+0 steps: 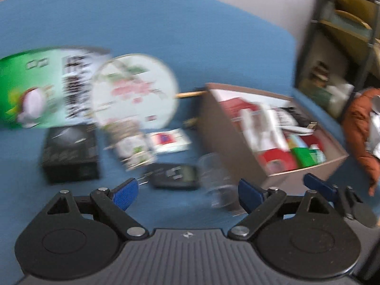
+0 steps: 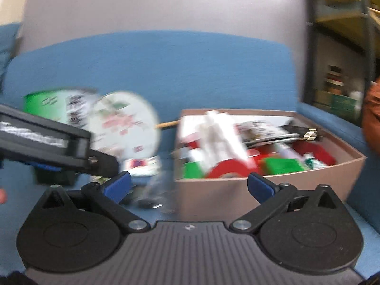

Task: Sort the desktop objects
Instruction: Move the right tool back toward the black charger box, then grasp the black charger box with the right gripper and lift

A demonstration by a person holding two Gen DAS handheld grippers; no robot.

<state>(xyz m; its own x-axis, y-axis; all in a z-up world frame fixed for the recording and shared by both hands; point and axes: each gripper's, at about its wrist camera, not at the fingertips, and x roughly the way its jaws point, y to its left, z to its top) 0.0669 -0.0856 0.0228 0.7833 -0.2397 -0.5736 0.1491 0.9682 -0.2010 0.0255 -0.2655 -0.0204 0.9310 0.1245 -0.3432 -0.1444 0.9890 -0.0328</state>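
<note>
Both views are motion-blurred. My left gripper [image 1: 188,193] is open and empty above the blue surface, just short of a dark flat device [image 1: 175,175] and a clear plastic item [image 1: 216,180]. Behind these lie a black box [image 1: 71,153], a round white fan [image 1: 134,90], a green and white packet [image 1: 40,87] and a small white card [image 1: 169,140]. A brown cardboard box [image 1: 237,133] filled with red, white and green items stands on the right. My right gripper [image 2: 188,186] is open and empty in front of that box [image 2: 213,190]. The left gripper's body [image 2: 54,144] shows at its left.
A dark shelving unit [image 1: 342,47] with goods stands at the far right. A person in an orange jacket [image 1: 361,128] is beside the box. A pale wall rises behind the blue surface [image 2: 166,71].
</note>
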